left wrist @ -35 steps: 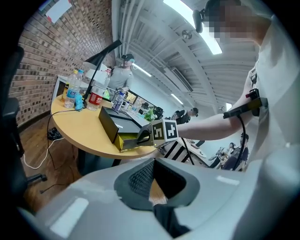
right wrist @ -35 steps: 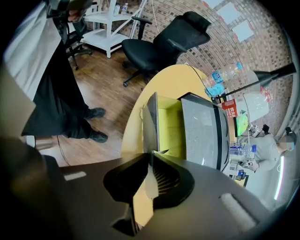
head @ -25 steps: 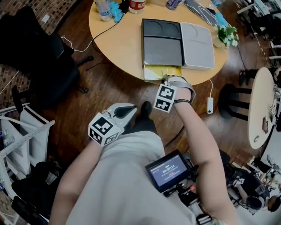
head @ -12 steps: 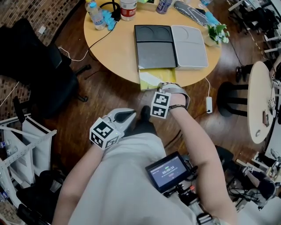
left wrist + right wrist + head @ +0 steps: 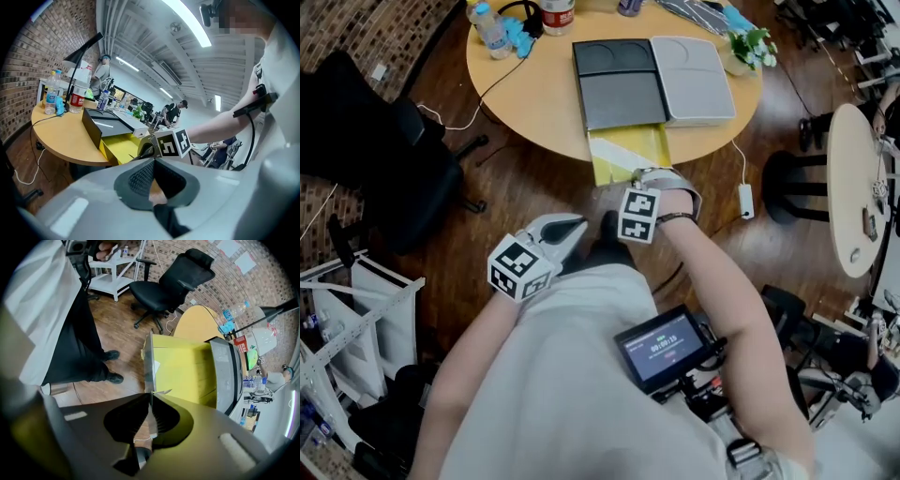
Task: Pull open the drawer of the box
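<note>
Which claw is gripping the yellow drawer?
The right claw, pinching the front wall of the yellow drawer; the left claw is shut on nothing, away from the table.

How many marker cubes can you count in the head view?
2. One marker cube sits on the left gripper, lower left of centre; the other sits on the right gripper, at the front of the pulled-out yellow drawer. None seem hidden.

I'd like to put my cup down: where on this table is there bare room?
The widest bare patch lies on the left of the table, between the black cable and the dark box. The far edge is crowded: bottles, a plant. The yellow drawer overhangs the near edge.
</note>
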A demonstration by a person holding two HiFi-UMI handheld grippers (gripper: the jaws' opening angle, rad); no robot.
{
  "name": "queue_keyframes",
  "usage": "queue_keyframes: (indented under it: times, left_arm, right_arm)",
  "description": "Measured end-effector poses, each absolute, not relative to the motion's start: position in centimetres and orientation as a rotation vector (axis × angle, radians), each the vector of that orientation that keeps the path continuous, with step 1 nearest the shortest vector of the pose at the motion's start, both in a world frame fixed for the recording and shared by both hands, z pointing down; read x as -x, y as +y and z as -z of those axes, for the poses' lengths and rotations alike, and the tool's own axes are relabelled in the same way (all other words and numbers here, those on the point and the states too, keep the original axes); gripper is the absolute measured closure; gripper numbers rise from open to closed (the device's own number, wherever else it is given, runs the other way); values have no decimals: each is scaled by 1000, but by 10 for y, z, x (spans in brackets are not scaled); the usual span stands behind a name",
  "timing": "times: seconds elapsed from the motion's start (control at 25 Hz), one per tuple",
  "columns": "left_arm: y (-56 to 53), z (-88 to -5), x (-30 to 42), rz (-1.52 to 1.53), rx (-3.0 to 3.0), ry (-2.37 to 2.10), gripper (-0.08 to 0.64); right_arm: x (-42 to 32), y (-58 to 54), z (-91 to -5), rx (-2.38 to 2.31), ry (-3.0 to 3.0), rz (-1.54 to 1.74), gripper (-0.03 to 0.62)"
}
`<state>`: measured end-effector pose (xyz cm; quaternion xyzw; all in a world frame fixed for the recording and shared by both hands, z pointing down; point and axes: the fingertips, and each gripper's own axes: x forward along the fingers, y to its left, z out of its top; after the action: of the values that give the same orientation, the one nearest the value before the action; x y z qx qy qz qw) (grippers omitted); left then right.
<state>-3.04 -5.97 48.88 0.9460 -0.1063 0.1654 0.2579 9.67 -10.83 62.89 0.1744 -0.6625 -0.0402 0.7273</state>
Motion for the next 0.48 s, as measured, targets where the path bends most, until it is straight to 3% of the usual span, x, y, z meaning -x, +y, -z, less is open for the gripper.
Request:
queue_keyframes:
  times: [0.48]
  left_arm:
    - [-76, -485, 31, -477, -2587, -275, 554]
  right_arm:
    - [-90, -121, -624, -378, -1456, 102, 560]
